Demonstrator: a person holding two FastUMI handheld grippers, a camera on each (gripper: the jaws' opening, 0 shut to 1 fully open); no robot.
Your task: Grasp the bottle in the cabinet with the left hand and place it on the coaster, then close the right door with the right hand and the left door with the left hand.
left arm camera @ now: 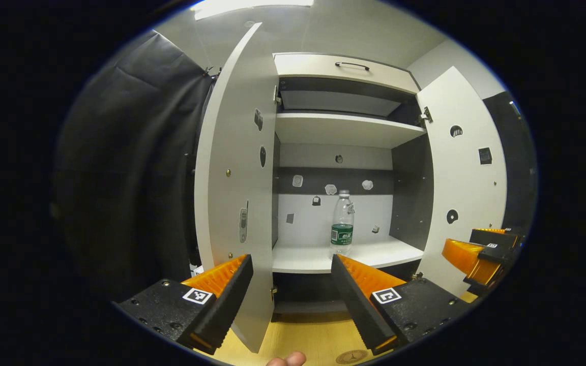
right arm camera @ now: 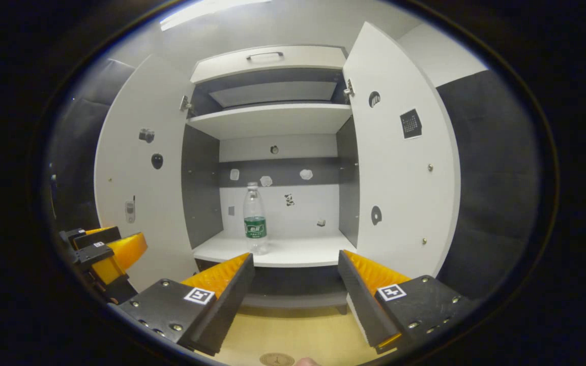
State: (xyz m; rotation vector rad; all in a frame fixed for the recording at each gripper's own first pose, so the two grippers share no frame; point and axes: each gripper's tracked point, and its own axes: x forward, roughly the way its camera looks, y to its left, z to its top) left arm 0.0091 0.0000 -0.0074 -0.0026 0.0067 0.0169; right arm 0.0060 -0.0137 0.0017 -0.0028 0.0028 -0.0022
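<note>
A clear plastic bottle (left arm camera: 343,222) with a green label stands upright on the cabinet's lower shelf (left arm camera: 318,256), seen too as the bottle (right arm camera: 255,217) in the right gripper view. Both doors hang wide open: the left door (left arm camera: 234,173) and the right door (left arm camera: 463,178), also the left door (right arm camera: 140,178) and right door (right arm camera: 400,157). My left gripper (left arm camera: 290,262) is open, short of the shelf, with nothing between its fingers. My right gripper (right arm camera: 295,259) is open too. A round coaster (left arm camera: 351,357) lies on the wooden surface below, the same coaster (right arm camera: 276,360) in the right gripper view.
An upper shelf (left arm camera: 346,127) and a drawer with a dark handle (left arm camera: 352,65) sit above. Small stickers dot the back wall and door insides. The other gripper (left arm camera: 481,254) shows at the right edge, and the left one (right arm camera: 102,251) at the left edge. A fingertip (left arm camera: 287,360) pokes in below.
</note>
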